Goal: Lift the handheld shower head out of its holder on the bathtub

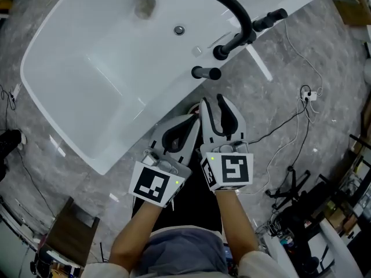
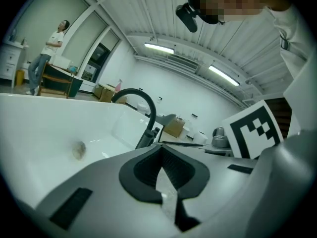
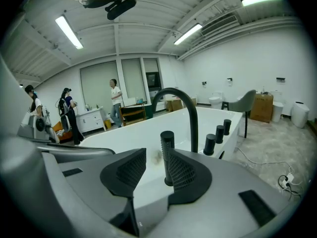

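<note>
The handheld shower head (image 1: pixel 206 73), a short black cylinder, stands upright in its holder on the rim of the white bathtub (image 1: pixel 87 80). A black curved spout (image 1: pixel 223 4) and black knobs (image 1: pixel 272 19) sit on the same rim. My right gripper (image 1: pixel 213 103) is open, a little short of the rim. In the right gripper view the shower head (image 3: pixel 167 148) stands beyond the gap of the right gripper (image 3: pixel 154 157), near the right-hand pad and untouched. My left gripper (image 1: pixel 194 119) is alongside, its tips meeting with nothing held. The left gripper (image 2: pixel 159 150) faces the tub and spout (image 2: pixel 143 108).
A drain (image 1: pixel 179 30) lies in the tub floor. Cables (image 1: pixel 290 126) and a plug (image 1: pixel 309 94) trail over the grey floor at right, by dark stands (image 1: pixel 301 207). A wooden chair (image 1: pixel 72 230) is at lower left. People (image 3: pixel 116 100) stand far behind the tub.
</note>
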`<state>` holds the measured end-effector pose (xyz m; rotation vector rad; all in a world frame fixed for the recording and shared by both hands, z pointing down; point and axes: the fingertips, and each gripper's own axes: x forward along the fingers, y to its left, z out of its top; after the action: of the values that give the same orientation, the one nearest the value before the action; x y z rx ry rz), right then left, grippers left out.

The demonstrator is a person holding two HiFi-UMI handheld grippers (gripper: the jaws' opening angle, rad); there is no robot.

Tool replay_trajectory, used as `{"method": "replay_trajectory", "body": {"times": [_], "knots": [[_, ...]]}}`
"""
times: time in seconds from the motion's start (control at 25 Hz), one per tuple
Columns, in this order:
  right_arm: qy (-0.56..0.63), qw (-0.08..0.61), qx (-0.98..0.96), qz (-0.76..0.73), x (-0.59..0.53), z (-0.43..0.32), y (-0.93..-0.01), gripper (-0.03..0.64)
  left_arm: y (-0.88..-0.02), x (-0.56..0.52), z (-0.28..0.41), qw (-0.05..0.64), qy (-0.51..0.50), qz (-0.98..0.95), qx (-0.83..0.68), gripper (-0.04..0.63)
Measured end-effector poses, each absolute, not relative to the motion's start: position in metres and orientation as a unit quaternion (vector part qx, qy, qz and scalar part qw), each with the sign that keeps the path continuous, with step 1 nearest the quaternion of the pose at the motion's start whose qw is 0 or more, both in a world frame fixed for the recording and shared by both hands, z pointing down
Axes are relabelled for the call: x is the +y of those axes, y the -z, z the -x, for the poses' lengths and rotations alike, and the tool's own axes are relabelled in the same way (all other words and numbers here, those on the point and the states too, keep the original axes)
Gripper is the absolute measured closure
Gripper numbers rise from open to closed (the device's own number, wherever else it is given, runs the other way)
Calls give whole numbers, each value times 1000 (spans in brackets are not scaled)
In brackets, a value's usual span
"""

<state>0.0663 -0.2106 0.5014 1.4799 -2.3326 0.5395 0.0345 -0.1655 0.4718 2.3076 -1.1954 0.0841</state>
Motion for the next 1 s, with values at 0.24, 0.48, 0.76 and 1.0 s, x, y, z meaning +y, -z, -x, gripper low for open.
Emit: {"method": "replay_trajectory", "body": {"times": [0.24, 0.48, 0.76, 1.0], "knots": [[-201, 161, -814, -521, -227, -73, -542, 479, -509, -173, -16, 252, -23, -840, -480, 591], [-184, 173, -826, -503, -241, -66, -570, 470, -538, -189, 0, 266, -17, -820, -507, 591], [-194, 175, -826, -499, -254, -64, -608, 468, -558, -205, 8, 303, 6, -794, -526, 591], [-198, 177, -823, -502, -259, -62, -624, 468, -567, -204, 3, 298, -5, -802, -518, 591]]}}
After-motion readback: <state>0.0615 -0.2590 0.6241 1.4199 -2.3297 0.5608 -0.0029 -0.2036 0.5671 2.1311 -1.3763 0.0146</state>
